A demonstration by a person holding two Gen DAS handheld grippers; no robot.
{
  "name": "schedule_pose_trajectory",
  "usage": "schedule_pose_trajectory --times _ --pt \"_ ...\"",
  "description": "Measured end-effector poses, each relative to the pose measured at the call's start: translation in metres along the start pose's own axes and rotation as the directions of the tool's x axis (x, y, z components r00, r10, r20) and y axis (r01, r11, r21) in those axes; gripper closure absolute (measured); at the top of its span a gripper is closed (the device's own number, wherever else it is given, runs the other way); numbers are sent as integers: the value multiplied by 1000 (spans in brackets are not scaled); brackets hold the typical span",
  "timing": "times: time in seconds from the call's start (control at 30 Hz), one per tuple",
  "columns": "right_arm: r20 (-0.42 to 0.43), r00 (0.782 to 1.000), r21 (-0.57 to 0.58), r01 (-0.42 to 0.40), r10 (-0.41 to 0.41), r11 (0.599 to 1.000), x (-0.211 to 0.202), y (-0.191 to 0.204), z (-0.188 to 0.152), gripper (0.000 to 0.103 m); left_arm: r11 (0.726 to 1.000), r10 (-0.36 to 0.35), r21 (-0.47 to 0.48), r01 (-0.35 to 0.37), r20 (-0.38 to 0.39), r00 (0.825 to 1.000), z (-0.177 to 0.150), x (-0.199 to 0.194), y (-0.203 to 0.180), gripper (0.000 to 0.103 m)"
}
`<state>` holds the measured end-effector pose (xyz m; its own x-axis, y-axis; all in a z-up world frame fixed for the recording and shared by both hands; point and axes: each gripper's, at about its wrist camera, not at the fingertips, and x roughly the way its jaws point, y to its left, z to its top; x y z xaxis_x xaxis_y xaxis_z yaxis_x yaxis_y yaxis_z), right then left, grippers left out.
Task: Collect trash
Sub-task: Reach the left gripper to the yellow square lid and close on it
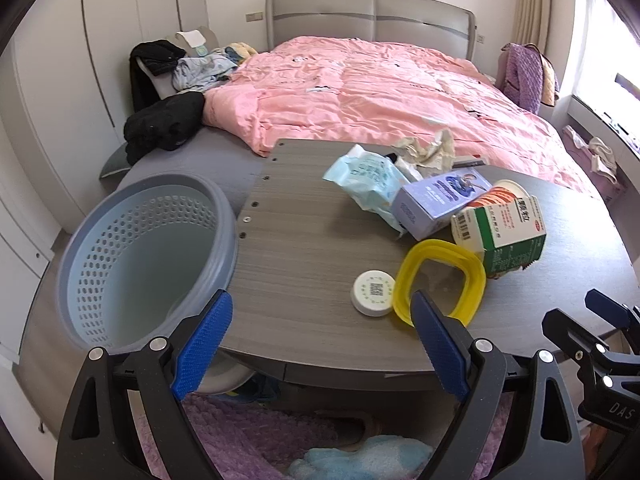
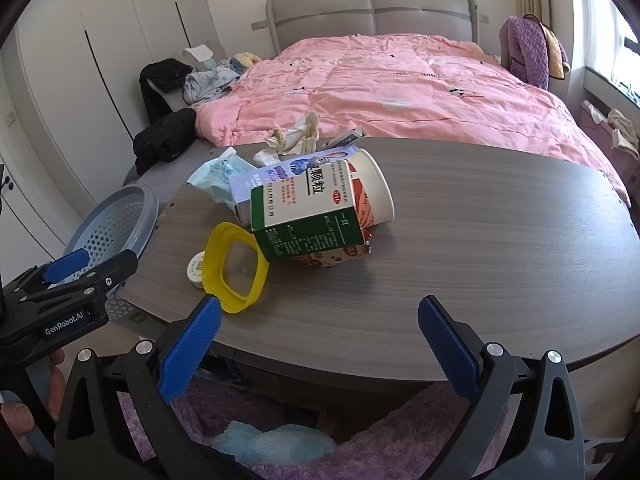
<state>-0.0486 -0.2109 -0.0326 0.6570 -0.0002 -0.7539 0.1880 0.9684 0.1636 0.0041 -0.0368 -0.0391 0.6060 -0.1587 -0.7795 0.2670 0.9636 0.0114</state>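
Note:
Trash lies in a heap on the grey wooden table (image 1: pixel 304 240) (image 2: pixel 480 240): a yellow plastic ring lid (image 1: pixel 440 284) (image 2: pixel 234 266), a small white round cap (image 1: pixel 373 293) (image 2: pixel 196 269), a green-and-white medicine box (image 1: pixel 506 232) (image 2: pixel 304 216), a paper cup (image 1: pixel 502 192) (image 2: pixel 372 196) on its side, a pale blue-purple box (image 1: pixel 436 204) (image 2: pixel 256 182), a light blue wipes pack (image 1: pixel 368 180) (image 2: pixel 214 176) and crumpled tissue (image 1: pixel 428 148) (image 2: pixel 296 136). My left gripper (image 1: pixel 322 340) is open near the table's front edge, short of the cap. My right gripper (image 2: pixel 320 344) is open, to the right of the yellow lid.
A blue perforated basket (image 1: pixel 140 256) (image 2: pixel 116 228) stands at the table's left edge. Behind the table is a bed with a pink quilt (image 1: pixel 380 92) and piled clothes (image 1: pixel 168 120). A purple rug (image 1: pixel 248 432) lies under the table. A hand (image 2: pixel 20 412) holds the left gripper.

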Motion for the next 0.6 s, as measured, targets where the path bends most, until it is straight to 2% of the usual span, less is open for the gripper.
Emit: schedule_pose_trajectory --times 0.1,0.23,0.47,0.6 --pt "3 1000 24 9 -9 1000 0 -10 0 6 995 -86 37 88 -46 995 -2 13 -14 17" --pt "8 1000 49 19 -19 999 -1 -22 1 6 981 -178 65 184 -100 979 -2 30 -32 17" --pt "13 999 87 28 -30 996 -2 -39 2 6 963 -235 102 247 -119 965 3 48 -55 17" --pt "15 999 102 29 -31 994 -1 -45 3 6 959 -241 118 257 -133 961 4 57 -64 17"
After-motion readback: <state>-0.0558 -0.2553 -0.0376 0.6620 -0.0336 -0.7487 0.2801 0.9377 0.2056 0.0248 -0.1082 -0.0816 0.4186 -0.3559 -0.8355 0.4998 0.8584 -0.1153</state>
